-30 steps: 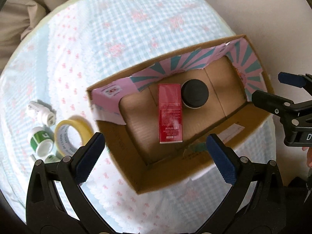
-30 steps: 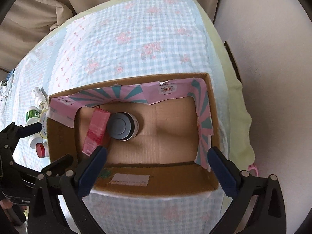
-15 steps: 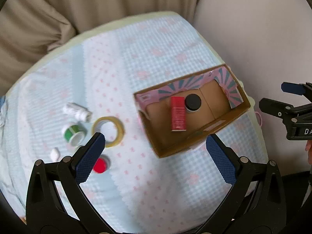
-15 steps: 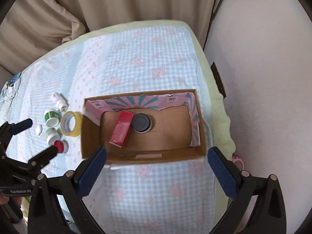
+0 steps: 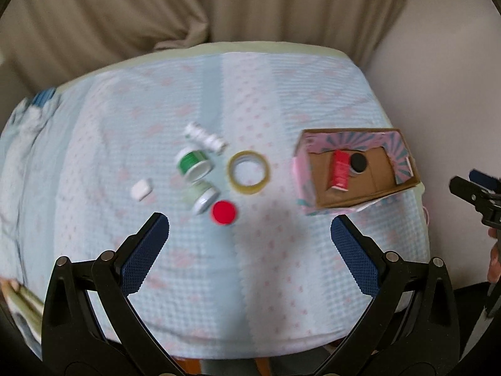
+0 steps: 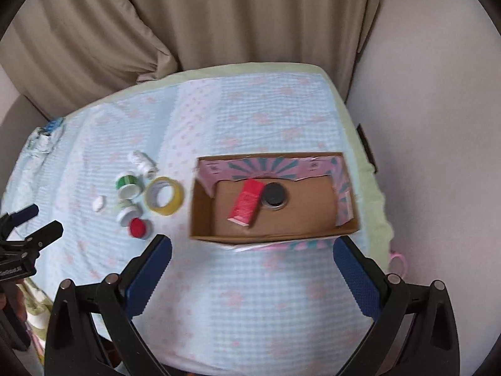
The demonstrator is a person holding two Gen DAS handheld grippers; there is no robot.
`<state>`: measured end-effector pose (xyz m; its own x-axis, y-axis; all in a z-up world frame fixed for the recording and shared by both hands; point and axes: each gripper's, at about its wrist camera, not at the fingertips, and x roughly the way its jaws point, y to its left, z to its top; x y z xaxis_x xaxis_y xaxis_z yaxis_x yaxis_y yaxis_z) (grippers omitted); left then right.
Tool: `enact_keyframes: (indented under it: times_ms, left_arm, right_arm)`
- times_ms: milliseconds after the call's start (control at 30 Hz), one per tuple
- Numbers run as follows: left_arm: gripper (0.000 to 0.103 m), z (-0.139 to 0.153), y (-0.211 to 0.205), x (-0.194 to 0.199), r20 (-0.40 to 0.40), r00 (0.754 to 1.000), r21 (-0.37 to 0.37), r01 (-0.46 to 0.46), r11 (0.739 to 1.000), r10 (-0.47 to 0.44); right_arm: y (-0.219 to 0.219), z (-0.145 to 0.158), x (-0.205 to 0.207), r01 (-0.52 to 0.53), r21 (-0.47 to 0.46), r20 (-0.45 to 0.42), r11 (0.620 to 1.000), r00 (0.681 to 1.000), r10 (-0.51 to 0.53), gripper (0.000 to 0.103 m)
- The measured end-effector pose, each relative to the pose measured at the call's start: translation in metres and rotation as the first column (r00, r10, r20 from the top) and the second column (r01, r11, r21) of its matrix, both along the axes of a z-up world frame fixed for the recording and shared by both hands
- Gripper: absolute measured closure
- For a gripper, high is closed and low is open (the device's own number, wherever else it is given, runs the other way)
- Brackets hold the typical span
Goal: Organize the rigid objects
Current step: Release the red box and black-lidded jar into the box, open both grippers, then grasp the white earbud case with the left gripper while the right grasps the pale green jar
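Note:
A cardboard box [image 5: 322, 199] [image 6: 200, 213] sits on the right of the table and holds a red carton [image 5: 339, 170] [image 6: 247, 202] and a black-lidded jar [image 5: 358, 163] [image 6: 274, 195]. Left of it lie a yellow tape roll [image 5: 249, 172] [image 6: 165, 195], a green-labelled jar [image 5: 192, 164] [image 6: 126, 185], a pale jar [image 5: 202, 199], a red cap [image 5: 224, 212] [image 6: 138, 228], a white bottle [image 5: 205, 136] [image 6: 142, 163] and a small white piece [image 5: 141, 189]. My left gripper [image 5: 249, 250] and right gripper [image 6: 252, 266] are open and empty, high above the table's near side.
The table [image 5: 281, 266] wears a light blue checked cloth with pink flowers. Beige curtains [image 6: 219, 15] hang behind it and a pale wall [image 6: 438, 125] is on the right. A crumpled blue-white item [image 6: 43, 134] lies at the far left edge.
Both grippers have pulled up and back from the box. The whole table and the loose items left of the box have come into view. Both stay open.

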<state>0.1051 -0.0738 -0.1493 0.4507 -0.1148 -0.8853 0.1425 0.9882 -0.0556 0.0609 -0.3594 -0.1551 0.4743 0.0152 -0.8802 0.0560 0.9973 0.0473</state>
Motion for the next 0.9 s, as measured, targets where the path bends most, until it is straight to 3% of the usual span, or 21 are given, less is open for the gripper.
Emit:
enact_keyframes:
  times_ms: [167, 500, 700, 900]
  left_arm:
    - [0.0, -0.002, 0.064, -0.013, 0.001, 0.999, -0.027, -0.048, 0.998, 0.048]
    - [0.0, -0.02, 0.176, -0.003, -0.002, 1.0, 0.002, -0.014, 1.0, 0.014]
    - [0.0, -0.052, 0.232, 0.022, -0.046, 0.998, 0.007, 0.04, 0.999, -0.039]
    - [0.0, -0.098, 0.258, 0.058, -0.087, 0.99, 0.037, 0.114, 0.993, -0.11]
  right_arm:
    - [0.042, 0.002, -0.015, 0.0, 0.046, 0.009, 0.999, 1.0, -0.001, 0.0]
    - [0.153, -0.015, -0.007, -0.019, 0.065, 0.01, 0.998, 1.0, 0.018, 0.0]
    - [0.22, -0.042, 0.02, -0.024, 0.069, -0.029, 0.997, 0.999, 0.026, 0.0]
    - [0.274, -0.078, 0.054, -0.098, 0.034, -0.062, 0.995, 0.993, 0.1, 0.0]
